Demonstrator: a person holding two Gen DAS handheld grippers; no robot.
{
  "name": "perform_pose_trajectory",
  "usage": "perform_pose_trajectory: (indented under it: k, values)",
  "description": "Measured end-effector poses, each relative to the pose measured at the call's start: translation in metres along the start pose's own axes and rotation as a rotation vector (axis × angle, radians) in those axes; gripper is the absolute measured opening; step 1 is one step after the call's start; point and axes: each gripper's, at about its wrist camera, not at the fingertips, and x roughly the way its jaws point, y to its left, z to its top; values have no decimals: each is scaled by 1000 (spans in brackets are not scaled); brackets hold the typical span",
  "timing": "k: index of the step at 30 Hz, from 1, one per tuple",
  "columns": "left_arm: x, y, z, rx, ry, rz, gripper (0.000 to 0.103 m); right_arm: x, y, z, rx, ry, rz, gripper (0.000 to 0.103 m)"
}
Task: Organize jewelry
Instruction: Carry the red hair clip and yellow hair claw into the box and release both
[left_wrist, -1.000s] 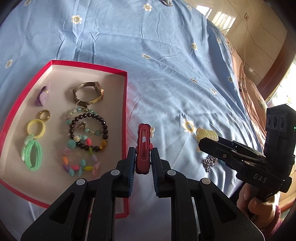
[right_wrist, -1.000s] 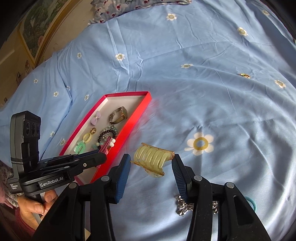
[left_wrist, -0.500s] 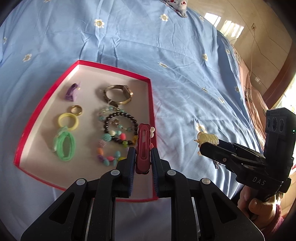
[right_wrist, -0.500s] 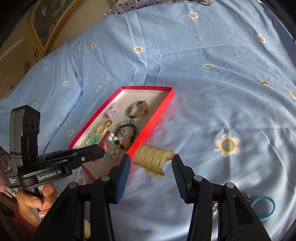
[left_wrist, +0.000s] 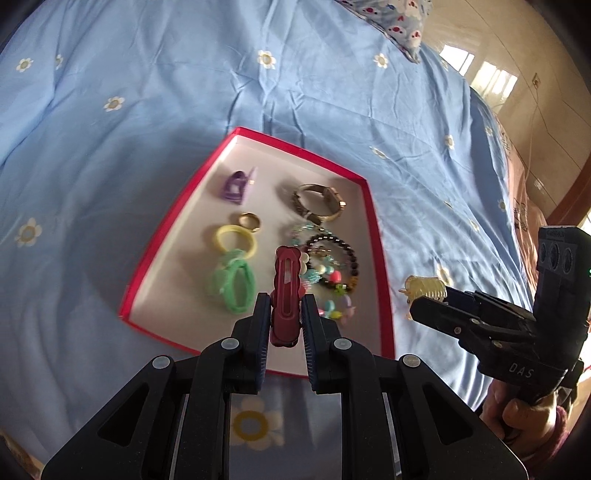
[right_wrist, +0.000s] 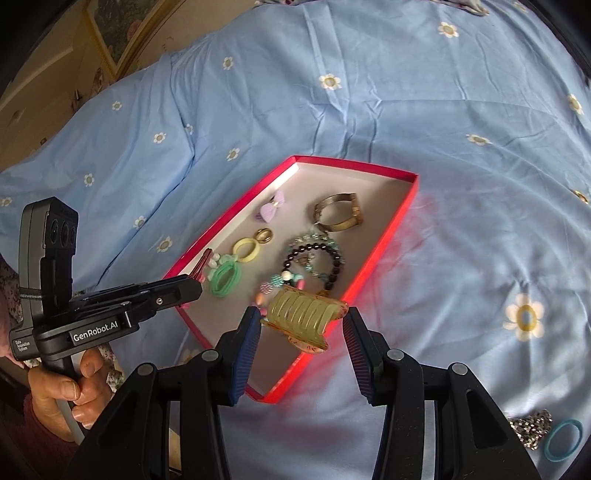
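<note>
Jewelry tray (left_wrist: 373, 221): left gripper (left_wrist: 284, 317) clamps red hair clip (left_wrist: 286, 284), right gripper (right_wrist: 301, 325) clamps yellow claw clip (right_wrist: 301, 310).

Looking like a home bedroom: blue daisy-print bedsheet (right_wrist: 369, 110) spreading over a bed, floral pillow (left_wrist: 391, 22) lying at its far end, framed picture (right_wrist: 122, 26) hanging on the wall, sunlight falling across tiled floor (left_wrist: 517, 92) alongside.
</note>
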Motion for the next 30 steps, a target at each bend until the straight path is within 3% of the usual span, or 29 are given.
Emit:
perform_pose_trajectory:
  k: [16, 30]
  values:
    - [4, 36, 2, -48, -8, 58, 15, 26, 20, 5, -44, 48, 23, 47]
    - [29, 48, 4, -20, 52, 124, 15, 62, 29, 12, -88, 84, 15, 47]
